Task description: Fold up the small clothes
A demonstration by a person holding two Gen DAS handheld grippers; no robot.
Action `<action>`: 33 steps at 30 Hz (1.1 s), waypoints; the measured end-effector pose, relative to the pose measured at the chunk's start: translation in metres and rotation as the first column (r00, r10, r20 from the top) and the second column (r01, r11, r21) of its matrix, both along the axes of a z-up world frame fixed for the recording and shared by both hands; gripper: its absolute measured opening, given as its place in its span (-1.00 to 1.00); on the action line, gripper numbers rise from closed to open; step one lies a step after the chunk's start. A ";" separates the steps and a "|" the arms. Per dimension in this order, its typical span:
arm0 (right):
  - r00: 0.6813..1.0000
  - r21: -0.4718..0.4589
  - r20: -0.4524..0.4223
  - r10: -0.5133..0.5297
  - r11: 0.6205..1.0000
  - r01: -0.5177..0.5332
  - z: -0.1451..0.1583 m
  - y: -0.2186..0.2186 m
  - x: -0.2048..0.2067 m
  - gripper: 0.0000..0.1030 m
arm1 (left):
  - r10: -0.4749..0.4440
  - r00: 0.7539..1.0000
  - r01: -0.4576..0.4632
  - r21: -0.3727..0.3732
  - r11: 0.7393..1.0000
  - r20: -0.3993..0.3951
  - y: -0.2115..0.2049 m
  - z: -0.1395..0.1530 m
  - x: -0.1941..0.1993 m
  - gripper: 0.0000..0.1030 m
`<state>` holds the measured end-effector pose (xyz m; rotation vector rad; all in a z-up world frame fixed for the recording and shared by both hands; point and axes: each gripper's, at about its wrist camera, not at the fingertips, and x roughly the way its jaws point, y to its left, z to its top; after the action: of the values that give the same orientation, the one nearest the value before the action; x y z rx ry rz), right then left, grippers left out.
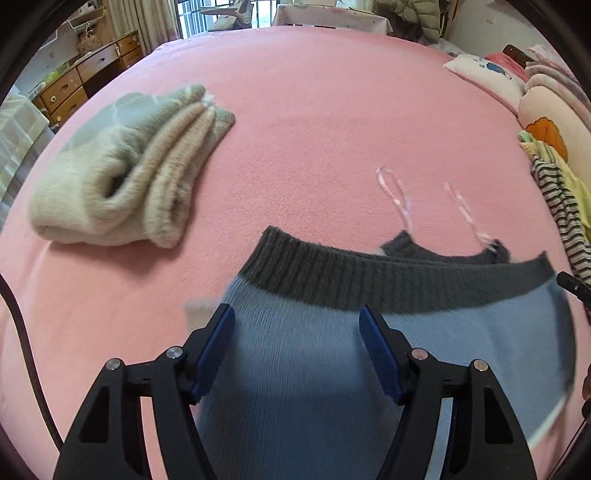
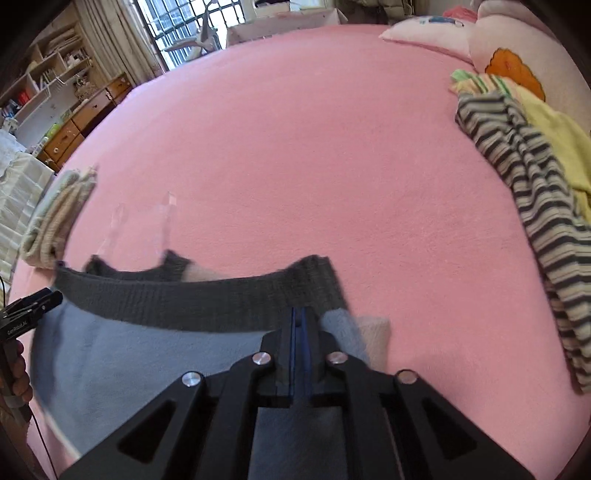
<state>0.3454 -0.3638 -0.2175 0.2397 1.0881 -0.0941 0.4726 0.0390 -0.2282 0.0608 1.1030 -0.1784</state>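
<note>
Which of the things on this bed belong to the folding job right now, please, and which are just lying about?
In the job:
- blue knit garment with grey ribbed band
- right gripper, shut on its edge
- left gripper, open over it

Lying about:
- folded cream garment
- striped garment
- yellow cloth
- pillows

The left gripper (image 1: pixel 297 332) reaches forward with its 2 black arms spread wide and the blue pads (image 1: pixel 216 347) facing each other across a broad gap, nothing pinched between them. The right gripper (image 2: pixel 298 325) has its 2 fingers pressed flat together, only a thin blue seam showing, and appears to pinch fabric, though blur makes the contact unclear. At the near left edge of the right wrist view, a bare hand (image 2: pixel 16 369) grips the other tool's handle.
</note>
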 end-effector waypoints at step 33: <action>0.955 -0.148 0.190 0.226 0.969 -0.199 0.037 0.232 -0.163 -0.71 | 0.236 0.952 -0.290 -0.318 0.903 -0.197 0.112 -0.023 -0.215 0.66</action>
<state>0.1821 -0.1323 -0.1804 0.0150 0.8914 0.0539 0.2579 0.1514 -0.2514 -0.4227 1.2081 -0.1311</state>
